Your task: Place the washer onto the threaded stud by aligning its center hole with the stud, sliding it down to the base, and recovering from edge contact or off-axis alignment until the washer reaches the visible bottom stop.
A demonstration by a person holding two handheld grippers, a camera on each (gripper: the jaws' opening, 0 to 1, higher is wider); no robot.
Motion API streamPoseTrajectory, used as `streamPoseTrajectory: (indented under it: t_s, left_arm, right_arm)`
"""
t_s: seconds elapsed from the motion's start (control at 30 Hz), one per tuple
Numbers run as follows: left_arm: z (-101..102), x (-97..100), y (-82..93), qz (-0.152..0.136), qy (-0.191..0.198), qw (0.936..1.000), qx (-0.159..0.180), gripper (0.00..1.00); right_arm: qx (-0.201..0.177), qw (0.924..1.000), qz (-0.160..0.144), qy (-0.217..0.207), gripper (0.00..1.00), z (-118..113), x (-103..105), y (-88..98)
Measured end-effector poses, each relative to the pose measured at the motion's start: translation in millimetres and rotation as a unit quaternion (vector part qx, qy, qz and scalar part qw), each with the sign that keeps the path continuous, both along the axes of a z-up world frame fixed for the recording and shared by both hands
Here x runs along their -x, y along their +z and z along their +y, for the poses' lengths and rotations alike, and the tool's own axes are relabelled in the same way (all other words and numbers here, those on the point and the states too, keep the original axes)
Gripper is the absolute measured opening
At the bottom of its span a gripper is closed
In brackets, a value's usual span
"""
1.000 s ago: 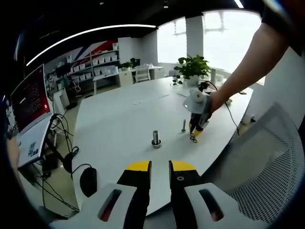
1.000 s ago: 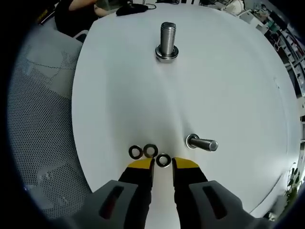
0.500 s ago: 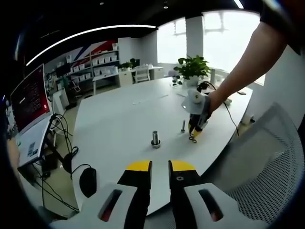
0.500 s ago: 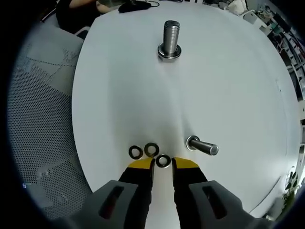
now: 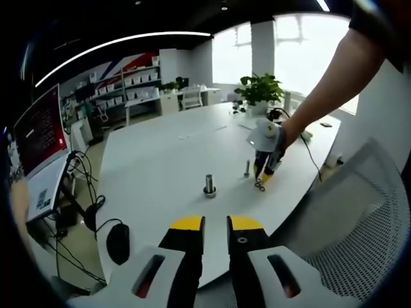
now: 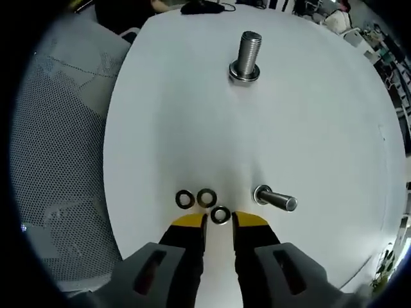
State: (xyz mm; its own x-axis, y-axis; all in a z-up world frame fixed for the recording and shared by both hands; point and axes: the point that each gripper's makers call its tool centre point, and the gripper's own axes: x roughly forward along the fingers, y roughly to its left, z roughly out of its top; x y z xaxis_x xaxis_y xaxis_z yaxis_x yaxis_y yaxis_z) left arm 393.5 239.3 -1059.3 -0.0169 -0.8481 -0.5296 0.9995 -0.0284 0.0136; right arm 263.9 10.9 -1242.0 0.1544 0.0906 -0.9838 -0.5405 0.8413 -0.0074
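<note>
Just past the slightly parted right hand-held gripper (image 6: 219, 221), a washer (image 6: 220, 215); unpinched

The broad round desk (image 6: 160, 128) is plain white with no pattern. On it, the large upright threaded steel stud (image 6: 248, 54) is bright silver-grey, its thread showing as fine horizontal ridges, and the smaller steel bolt (image 6: 276, 199) is the same silver. The three flat metal ring washers (image 6: 204, 197) are dark grey with a dull sheen. The right hand-held gripper (image 6: 219, 223) has yellow tips on black fingers, above a light grey body with red slots; the left hand-held gripper (image 5: 216, 224) is coloured alike. The mesh office chair (image 6: 58, 147) is pale grey, patterned with small dots. The leafy potted plant (image 5: 260, 90) is green.
</note>
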Motion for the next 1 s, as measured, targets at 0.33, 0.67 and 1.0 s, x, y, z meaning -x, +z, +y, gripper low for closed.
streamPoseTrajectory:
  t_s: [0.33, 0.67, 1.0]
  left_arm:
    - [0.1, 0.0, -2.4, 0.001, -0.001, 1.0000, -0.005, 0.11]
    - [1.0, -0.5, -3.2, 0.001, 0.000, 1.0000, -0.008, 0.11]
    - [2.2, -1.4, -4.9, 0.006, 0.004, 0.9999, -0.012, 0.11]
  right_arm:
    - [0.007, 0.9995, 0.017, -0.025, 0.16, 3.0, -0.6, 3.3]
    - [0.032, 0.9978, 0.028, -0.050, 0.14, -2.2, -2.5, 0.2]
    - [0.005, 0.9845, -0.042, -0.170, 0.14, -1.4, -0.6, 2.1]
